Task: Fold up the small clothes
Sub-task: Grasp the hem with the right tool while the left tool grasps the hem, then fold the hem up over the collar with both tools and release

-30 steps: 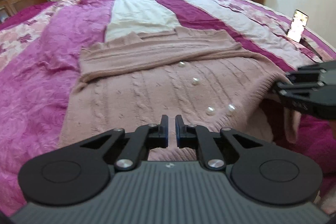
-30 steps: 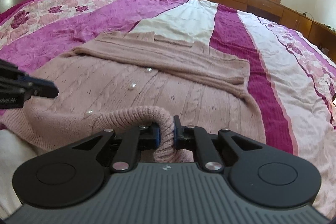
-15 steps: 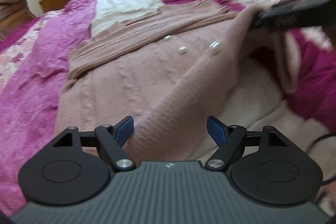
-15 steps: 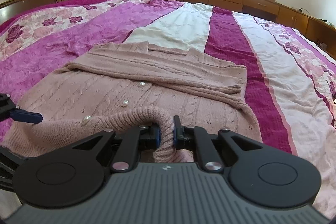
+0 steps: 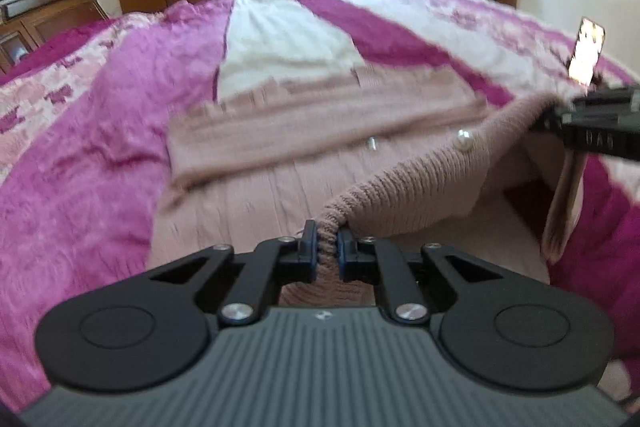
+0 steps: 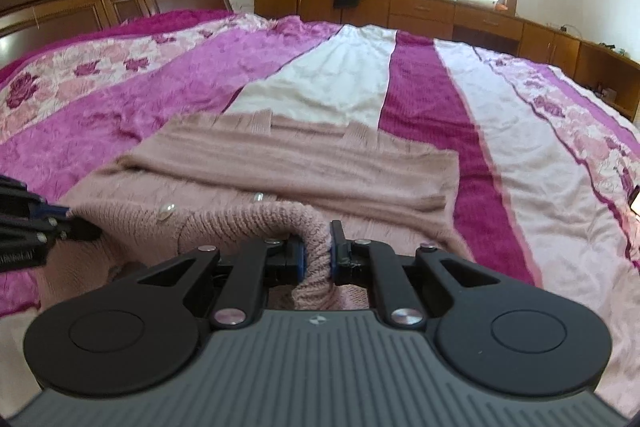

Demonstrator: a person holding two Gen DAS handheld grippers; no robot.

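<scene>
Pinching the ribbed hem of the pink knit cardigan (image 5: 256, 183), the left claw (image 5: 323, 247) has its fingers pressed onto the fabric. The right claw (image 6: 317, 253) clamps the same hem further along. Between both claws the hem is raised off the bed (image 6: 520, 155), showing two pearl buttons (image 5: 465, 139). The rest of the cardigan lies flat on the striped magenta bedspread, sleeves folded across. A phone (image 5: 586, 51) stands near the bed's right edge.
</scene>
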